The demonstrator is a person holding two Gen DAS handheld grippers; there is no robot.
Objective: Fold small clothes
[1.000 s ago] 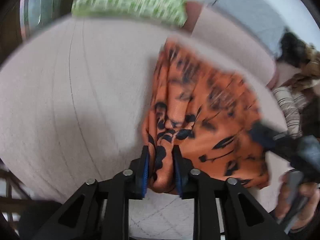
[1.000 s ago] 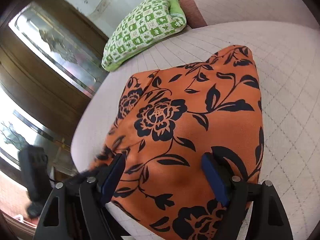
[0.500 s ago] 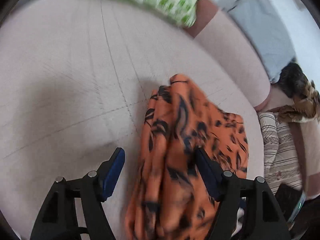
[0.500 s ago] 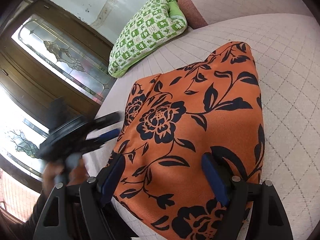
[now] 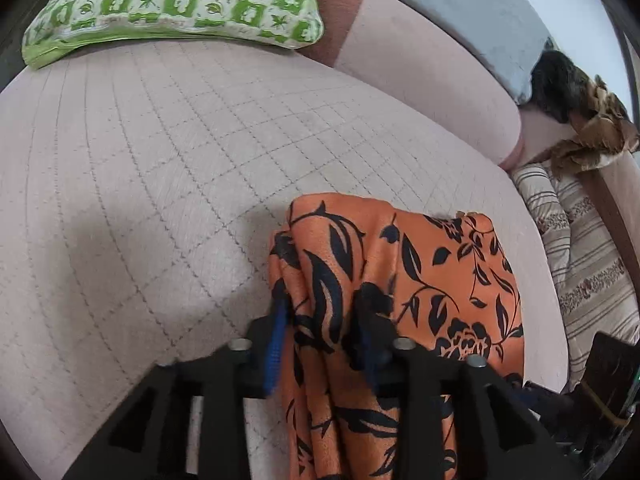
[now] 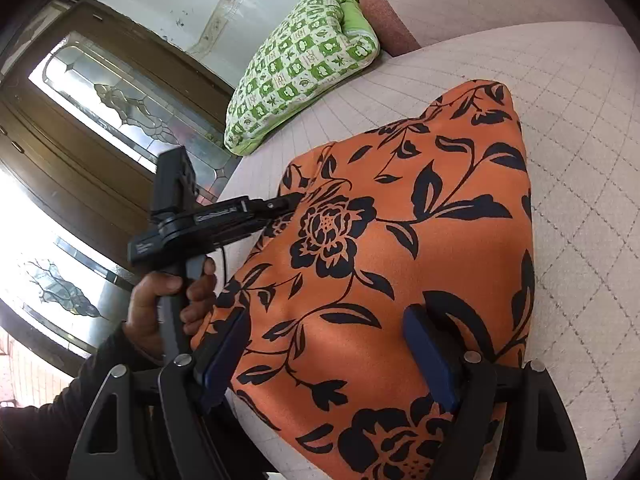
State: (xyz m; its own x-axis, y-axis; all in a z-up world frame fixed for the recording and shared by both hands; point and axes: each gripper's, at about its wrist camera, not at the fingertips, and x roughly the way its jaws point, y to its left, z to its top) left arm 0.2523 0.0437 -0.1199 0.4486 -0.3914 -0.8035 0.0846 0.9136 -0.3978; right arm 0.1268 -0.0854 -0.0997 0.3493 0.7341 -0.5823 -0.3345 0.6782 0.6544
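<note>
- My left gripper (image 5: pixel 322 334) pinches a bunched fold of the orange floral garment (image 5: pixel 432 272), lower centre.
- My right gripper (image 6: pixel 328 356) stands spread over the cloth.
- Green checked pillow (image 5: pixel 172 0) upper left; striped cushion (image 5: pixel 576 264) at right.

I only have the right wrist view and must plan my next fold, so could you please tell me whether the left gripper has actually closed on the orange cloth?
Observer: Yes. In the left wrist view the left gripper pinches a bunched fold of the orange cloth between its fingers.
Operator: Thank you. Is anything lying past the cloth on the far side?
Observer: Striped fabric lies beyond the edge of the quilted seat, apart from the cloth.
</note>
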